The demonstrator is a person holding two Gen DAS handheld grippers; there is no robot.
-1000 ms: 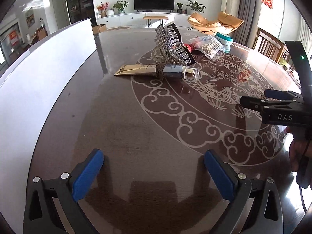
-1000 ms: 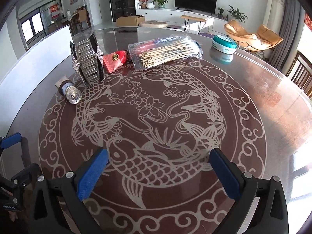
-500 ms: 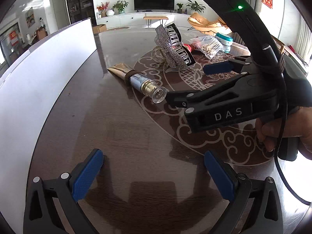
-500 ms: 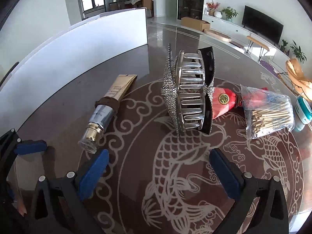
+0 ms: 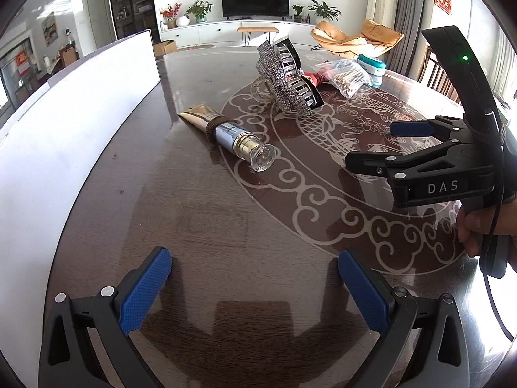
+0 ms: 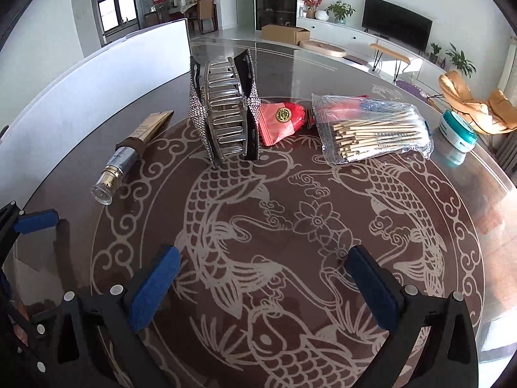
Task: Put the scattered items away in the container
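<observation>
Ahead of left hand-held gripper: tube.

red packet: partly behind hair claw | left gripper: cut off by edge

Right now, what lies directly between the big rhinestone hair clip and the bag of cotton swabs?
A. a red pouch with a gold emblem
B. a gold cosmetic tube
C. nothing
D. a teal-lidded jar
A: in the right wrist view the red pouch lies between the hair clip and the bag of cotton swabs, partly tucked behind both.
</observation>
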